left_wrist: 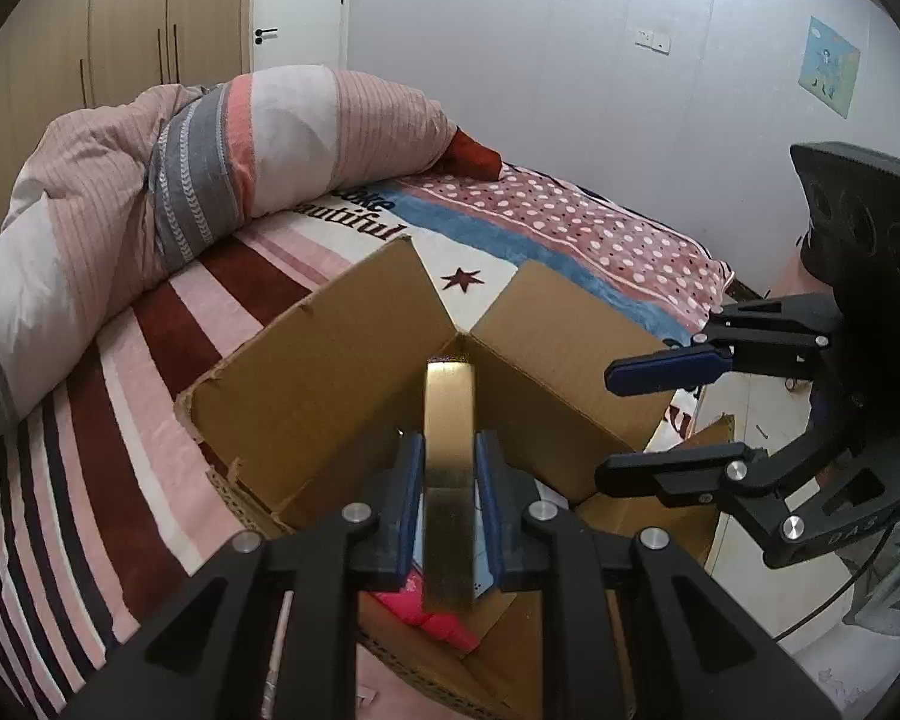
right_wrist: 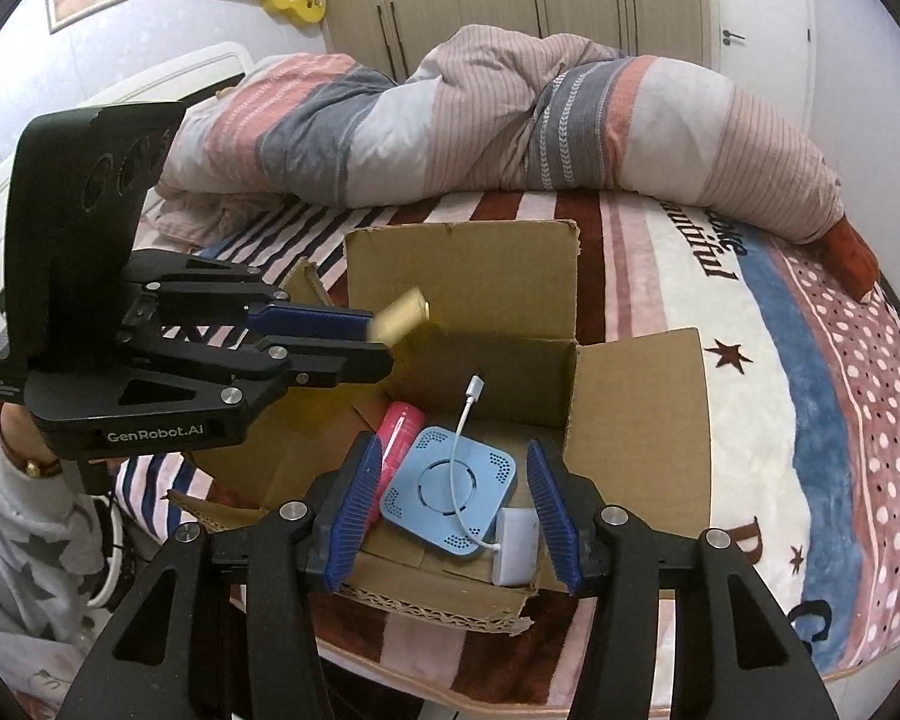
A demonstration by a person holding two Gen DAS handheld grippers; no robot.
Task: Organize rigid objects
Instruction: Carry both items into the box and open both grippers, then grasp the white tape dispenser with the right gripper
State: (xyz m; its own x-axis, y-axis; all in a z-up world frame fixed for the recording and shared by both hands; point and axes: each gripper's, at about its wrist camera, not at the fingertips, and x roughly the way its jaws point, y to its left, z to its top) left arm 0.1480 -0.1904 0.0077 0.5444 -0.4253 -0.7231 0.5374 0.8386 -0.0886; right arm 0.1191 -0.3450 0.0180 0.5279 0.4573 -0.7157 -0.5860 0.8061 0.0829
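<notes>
Left tongs (right_wrist: pixel 384 336) clamping gold bar (right_wrist: pixel 401 315) above cardboard box (right_wrist: pixel 636 384)

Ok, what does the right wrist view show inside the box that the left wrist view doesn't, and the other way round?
Only the right wrist view shows the blue square device, the white cable lying over it, the white adapter block and the full pink tube on the box floor. Only the left wrist view shows the gold bar end-on, clamped between the left gripper pads, and the right gripper open beside the box. Both show the cardboard box on the striped bed, the rolled duvet and the gold bar held over the box.
</notes>
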